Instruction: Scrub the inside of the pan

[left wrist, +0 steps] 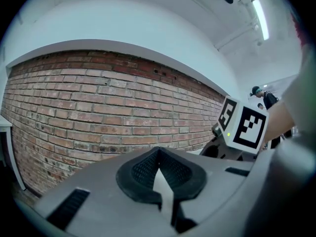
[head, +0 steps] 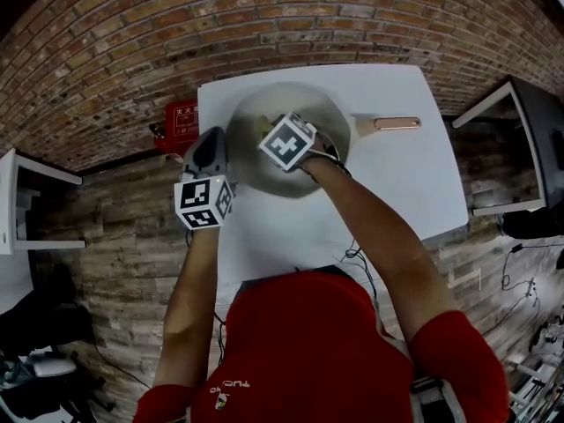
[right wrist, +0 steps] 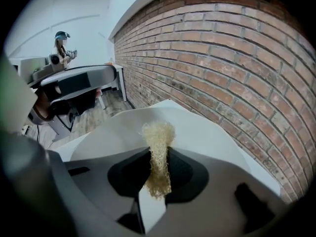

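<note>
Pale grey pan (head: pixel 256 117) on white table (head: pixel 397 183), copper-toned handle (head: pixel 397 123) pointing right. Inside the bowl: right gripper (right wrist: pixel 159 154), jaws clamped on straw-coloured fibrous scrubber (right wrist: pixel 158 132), tuft poking out past the tips. Just beside the pan's left rim: left gripper (left wrist: pixel 158 154), jaws pressed together, nothing seen between them; contact with rim not readable. Brick wall (head: pixel 264 16) beyond the table.

Right gripper (right wrist: pixel 158 171) clamping a fibrous scrubber (right wrist: pixel 158 138).
The jaws are pressing together on the straw-coloured strand, whose frayed tip is projecting forward over the white tabletop (right wrist: pixel 213 138); a brick wall (right wrist: pixel 237 68) is running along the right side.
</note>
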The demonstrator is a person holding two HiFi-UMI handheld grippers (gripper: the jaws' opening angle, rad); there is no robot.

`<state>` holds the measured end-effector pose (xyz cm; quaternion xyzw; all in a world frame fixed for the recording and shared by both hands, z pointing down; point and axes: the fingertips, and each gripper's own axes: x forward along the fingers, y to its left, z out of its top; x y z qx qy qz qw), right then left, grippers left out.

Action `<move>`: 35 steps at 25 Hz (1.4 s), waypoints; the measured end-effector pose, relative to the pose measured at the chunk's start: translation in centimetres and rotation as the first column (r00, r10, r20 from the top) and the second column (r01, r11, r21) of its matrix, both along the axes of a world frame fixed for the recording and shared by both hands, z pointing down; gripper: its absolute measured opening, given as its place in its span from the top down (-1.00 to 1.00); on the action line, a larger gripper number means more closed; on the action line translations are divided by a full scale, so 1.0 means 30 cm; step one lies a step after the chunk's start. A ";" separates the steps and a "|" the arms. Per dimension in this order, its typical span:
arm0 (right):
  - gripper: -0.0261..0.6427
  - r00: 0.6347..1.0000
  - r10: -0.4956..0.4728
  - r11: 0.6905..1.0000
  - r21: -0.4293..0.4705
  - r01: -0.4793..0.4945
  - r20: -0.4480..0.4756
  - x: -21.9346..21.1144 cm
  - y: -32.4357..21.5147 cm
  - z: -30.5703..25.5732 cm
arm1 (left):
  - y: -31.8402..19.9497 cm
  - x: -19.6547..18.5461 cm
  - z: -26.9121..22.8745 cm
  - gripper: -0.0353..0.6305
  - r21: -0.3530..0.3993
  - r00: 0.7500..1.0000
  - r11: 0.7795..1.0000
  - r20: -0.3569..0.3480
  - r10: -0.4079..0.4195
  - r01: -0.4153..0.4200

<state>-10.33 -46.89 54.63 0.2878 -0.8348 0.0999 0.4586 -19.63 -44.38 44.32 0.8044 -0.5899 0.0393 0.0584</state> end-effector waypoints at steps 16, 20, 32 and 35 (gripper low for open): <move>0.66 0.980 -0.126 0.992 -0.017 0.125 -0.155 0.099 0.119 0.031 | 0.094 0.005 -0.016 0.86 0.006 1.000 1.000 0.010 -0.029 0.029; 0.66 0.978 -0.093 0.996 -0.009 0.093 -0.185 0.213 0.113 0.020 | 0.104 0.009 -0.012 0.86 0.004 0.999 0.999 0.017 -0.035 0.035; 0.66 0.968 -0.226 0.974 -0.022 0.225 -0.107 0.042 0.265 -0.054 | 0.121 0.013 0.001 0.86 -0.008 0.999 0.999 0.033 -0.043 0.043; 0.66 0.951 -0.283 0.959 -0.041 0.280 -0.122 -0.012 0.311 -0.033 | 0.130 0.015 0.003 0.86 -0.011 0.998 0.999 0.035 -0.047 0.047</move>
